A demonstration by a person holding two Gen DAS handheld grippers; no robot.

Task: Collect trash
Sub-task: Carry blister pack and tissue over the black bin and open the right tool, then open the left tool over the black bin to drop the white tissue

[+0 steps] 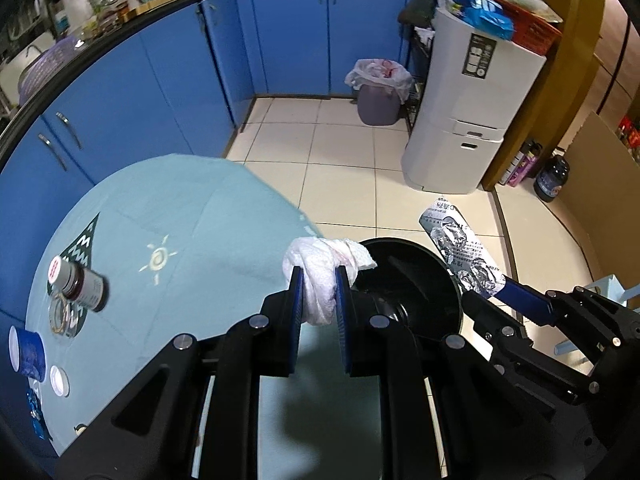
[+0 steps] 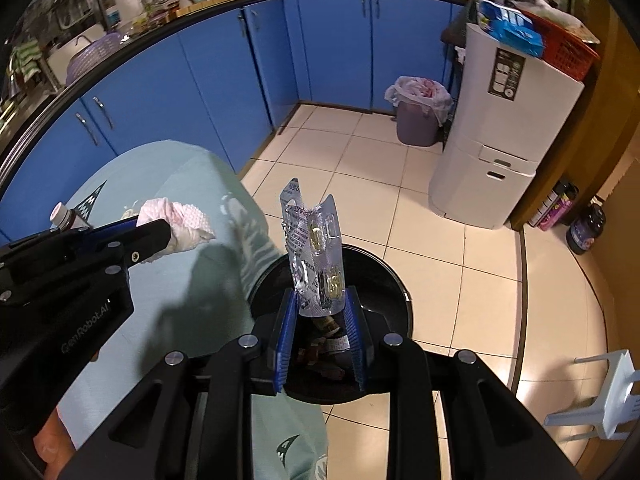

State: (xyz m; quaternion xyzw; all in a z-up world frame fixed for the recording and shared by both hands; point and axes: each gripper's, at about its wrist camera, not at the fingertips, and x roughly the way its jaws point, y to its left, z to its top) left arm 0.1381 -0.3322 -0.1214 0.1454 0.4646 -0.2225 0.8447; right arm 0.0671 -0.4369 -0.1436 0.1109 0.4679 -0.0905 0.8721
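The right gripper [image 2: 320, 312] pinches a pill sheet [image 2: 314, 248] standing tall, pointing up over the black bin [image 2: 394, 292]. The left gripper [image 1: 318, 280] squeezes a crumpled tissue [image 1: 320, 272].

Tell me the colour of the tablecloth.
Pale teal tablecloth with a sun motif; clearest in the left wrist view.

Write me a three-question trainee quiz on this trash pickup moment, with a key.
1. What does the left gripper hold?
A. a bottle
B. a crumpled tissue
C. a cap

2. True or false: the right gripper holds a blister pack above the black bin.

3. Fill in: the brown bottle lies on its ____ on the tablecloth.

Key
1. B, the crumpled tissue.
2. True.
3. side.
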